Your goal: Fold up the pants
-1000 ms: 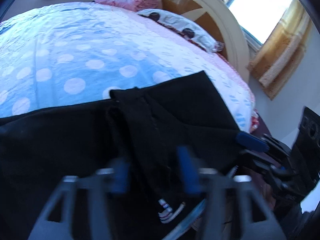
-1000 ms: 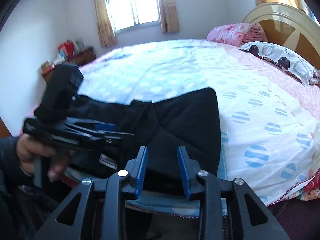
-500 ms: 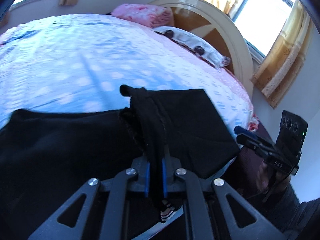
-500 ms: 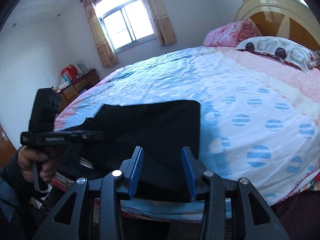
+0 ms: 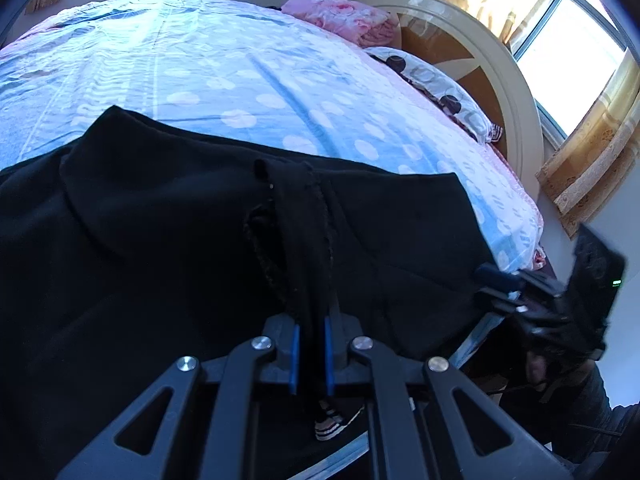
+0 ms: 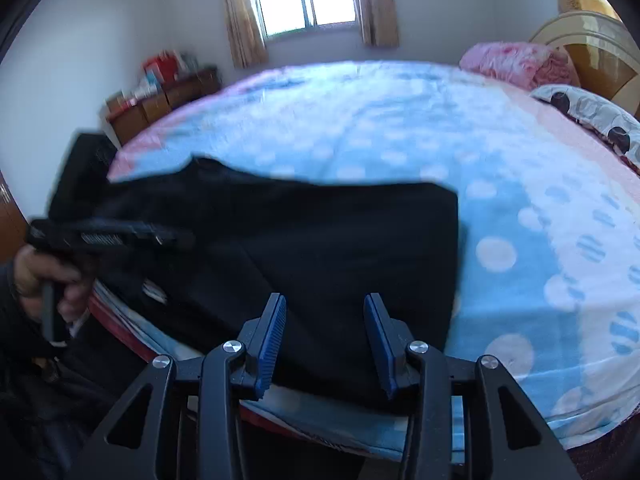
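Observation:
Black pants (image 5: 160,260) lie spread over the near part of the bed (image 5: 240,80). My left gripper (image 5: 311,320) is shut on a raised ridge of black fabric near the pants' middle seam, and a striped trim (image 5: 336,420) hangs below its pads. In the right wrist view the pants (image 6: 320,232) reach the bed's front edge. There my right gripper (image 6: 325,320) hovers open just above them, nothing pinched. A hand holds the left gripper (image 6: 176,238) over the pants' left part. The right gripper (image 5: 494,280) shows at the pants' right corner.
A dotted blue and pink sheet (image 6: 400,120) covers the bed beyond the pants. A spotted pillow (image 6: 592,112) and a pink quilt (image 6: 516,60) lie by the curved headboard (image 5: 500,80). A low cabinet (image 6: 160,96) with clutter stands by the far wall under a window.
My left gripper closed on the fabric ridge and carried it sideways, and the pants now lie broader and flatter. The right gripper opened slightly wider and shifted along the front edge.

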{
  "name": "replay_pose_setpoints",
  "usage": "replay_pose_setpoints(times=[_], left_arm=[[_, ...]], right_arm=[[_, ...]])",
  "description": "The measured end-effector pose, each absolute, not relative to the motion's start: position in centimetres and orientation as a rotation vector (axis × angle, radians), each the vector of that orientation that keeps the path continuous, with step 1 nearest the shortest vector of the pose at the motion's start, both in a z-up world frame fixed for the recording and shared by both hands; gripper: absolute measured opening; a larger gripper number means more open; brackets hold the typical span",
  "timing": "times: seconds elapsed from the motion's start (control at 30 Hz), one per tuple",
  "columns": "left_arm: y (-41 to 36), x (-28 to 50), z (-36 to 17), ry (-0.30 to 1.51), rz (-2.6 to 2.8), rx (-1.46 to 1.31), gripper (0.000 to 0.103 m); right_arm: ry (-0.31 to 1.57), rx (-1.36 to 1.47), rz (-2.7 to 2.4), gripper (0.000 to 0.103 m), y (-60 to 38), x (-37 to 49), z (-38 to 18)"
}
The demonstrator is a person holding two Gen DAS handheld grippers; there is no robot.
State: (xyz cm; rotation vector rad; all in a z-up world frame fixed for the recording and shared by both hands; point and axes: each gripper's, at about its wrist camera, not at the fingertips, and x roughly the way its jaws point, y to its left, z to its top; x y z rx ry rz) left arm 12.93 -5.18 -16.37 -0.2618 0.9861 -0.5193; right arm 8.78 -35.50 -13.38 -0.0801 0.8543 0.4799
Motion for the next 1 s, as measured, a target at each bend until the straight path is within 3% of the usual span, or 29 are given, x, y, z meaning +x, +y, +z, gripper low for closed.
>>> replay_pose_setpoints(times=[0.2, 0.23, 0.27, 0.3, 0.63, 1.0], left_arm=[[-4.7, 12.6, -15.3, 0.955, -0.515, -0.245, 0.01], [-4.6, 12.7, -15.4, 0.957, -0.511, -0.251, 0.01], [-4.5, 12.9, -15.8, 0.968, -0.507, -0.254, 0.01], [-4.6, 12.8, -16.0, 0.974, -0.505, -0.256, 0.01], [-4.7, 12.6, -16.7, 0.97, -0.484, -0.217, 0.017], [-5.6, 12.1, -16.3, 0.964, -0.443, -0.099, 0.019]], right_arm=[[0.819, -0.045, 0.499, 0.044, -35.7, 8.5, -12.5], [0.82, -0.034, 0.521, 0.048, -35.6, 8.5, -12.4], [0.845, -0.036, 0.521, 0.06, -35.4, 8.8, -12.8], [0.877, -0.052, 0.507, 0.063, -35.2, 9.1, -13.6], [0.864, -0.181, 0.476, 0.068, -33.6, 8.5, -14.3], [0.788, 0.086, 0.456, 0.068, -36.1, 14.6, -8.6]])
